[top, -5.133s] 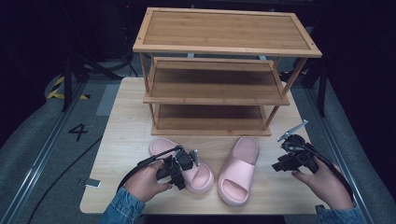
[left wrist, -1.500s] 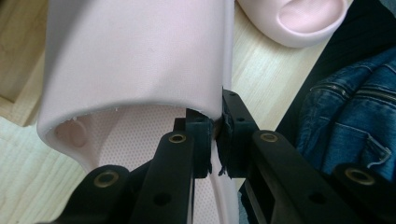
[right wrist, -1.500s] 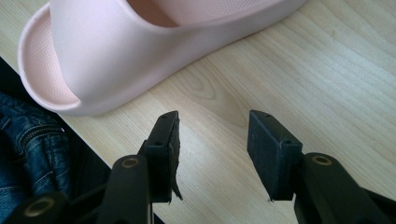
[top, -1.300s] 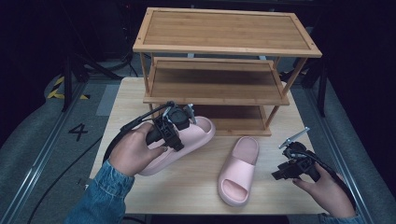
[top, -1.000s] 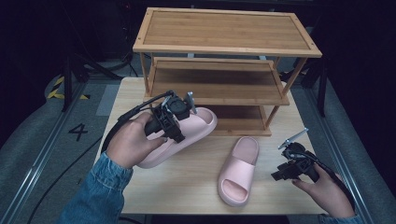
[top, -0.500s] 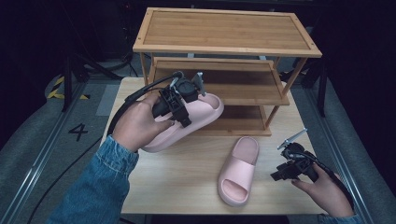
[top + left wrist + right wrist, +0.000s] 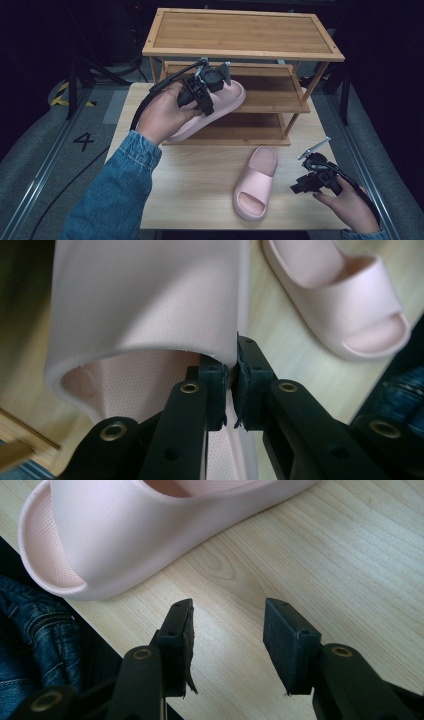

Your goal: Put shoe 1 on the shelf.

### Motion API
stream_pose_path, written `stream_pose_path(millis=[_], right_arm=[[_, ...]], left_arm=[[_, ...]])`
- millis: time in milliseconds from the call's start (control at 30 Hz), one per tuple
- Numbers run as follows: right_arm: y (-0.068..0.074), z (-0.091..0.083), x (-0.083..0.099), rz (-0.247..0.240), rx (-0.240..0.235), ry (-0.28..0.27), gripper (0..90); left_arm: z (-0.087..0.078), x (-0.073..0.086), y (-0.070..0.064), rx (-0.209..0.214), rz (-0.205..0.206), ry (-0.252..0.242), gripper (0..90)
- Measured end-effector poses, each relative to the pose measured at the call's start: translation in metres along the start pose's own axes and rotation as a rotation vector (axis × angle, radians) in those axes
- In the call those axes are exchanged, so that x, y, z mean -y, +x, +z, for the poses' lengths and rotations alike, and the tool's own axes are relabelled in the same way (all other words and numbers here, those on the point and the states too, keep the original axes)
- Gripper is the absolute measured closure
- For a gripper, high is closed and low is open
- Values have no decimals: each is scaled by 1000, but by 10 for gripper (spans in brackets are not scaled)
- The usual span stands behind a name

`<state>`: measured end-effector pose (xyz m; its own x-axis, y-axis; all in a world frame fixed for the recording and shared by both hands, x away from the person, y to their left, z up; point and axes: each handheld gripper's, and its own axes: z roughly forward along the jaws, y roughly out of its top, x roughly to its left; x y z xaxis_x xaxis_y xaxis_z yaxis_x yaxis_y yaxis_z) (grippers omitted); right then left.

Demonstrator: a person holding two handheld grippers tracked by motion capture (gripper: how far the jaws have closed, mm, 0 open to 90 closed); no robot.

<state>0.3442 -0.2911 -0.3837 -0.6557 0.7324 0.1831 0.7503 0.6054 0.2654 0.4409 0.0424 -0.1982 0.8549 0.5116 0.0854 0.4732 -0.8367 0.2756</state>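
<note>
Here the lifted pink slipper (image 7: 216, 107) hangs in the air in front of the wooden rack (image 7: 240, 30), its toe at the level of the middle shelf (image 7: 272, 95), tilted with the heel lower. The left gripper (image 7: 202, 95) clamps the edge of the slipper's strap, jaws pressed together on it, as the left gripper view shows (image 7: 231, 385). The second slipper (image 7: 256, 181) lies flat on the table (image 7: 200, 185), well apart from the first. Just beside it, near the table's right edge, the right gripper (image 7: 312, 181) rests with its jaws spread and nothing between them (image 7: 227, 640).
</note>
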Motion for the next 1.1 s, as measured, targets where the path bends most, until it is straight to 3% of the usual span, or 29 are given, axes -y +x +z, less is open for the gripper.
stream_pose_path(millis=[167,267,300,367,500,633,700,833,867,933,1000,1067,1100], right_arm=[[0,-1,1,3,-2,-1,560],[-1,0,5,16,-4,4,565],[-1,0,6,17,-5,6,564],[-1,-1,10,26,1,10,562],[2,-4,14,25,6,8,555],[7,-9,19,25,17,2,555],[8,-8,20,23,25,1,555],[10,-9,21,24,22,7,554],[10,-8,21,21,23,6,554],[10,-8,20,19,25,5,553],[11,-8,19,17,26,5,551],[12,-8,18,10,22,1,550],[12,-8,17,5,24,3,549]], left_arm=[[11,-16,12,-14,8,3,831],[15,-21,14,-47,-2,-6,829],[18,-24,13,-62,-24,-16,829],[21,-28,13,-84,-16,-13,831],[27,-33,15,-93,-25,-21,830],[32,-32,16,-155,13,-62,827],[35,-33,18,-154,25,-60,820],[40,-34,17,-173,1,-78,816],[40,-34,18,-182,13,-77,813],[41,-34,16,-187,-20,-85,807],[40,-34,16,-202,-24,-73,769],[38,-31,15,-228,-50,-83,628],[35,-28,16,-222,-31,-90,570]])
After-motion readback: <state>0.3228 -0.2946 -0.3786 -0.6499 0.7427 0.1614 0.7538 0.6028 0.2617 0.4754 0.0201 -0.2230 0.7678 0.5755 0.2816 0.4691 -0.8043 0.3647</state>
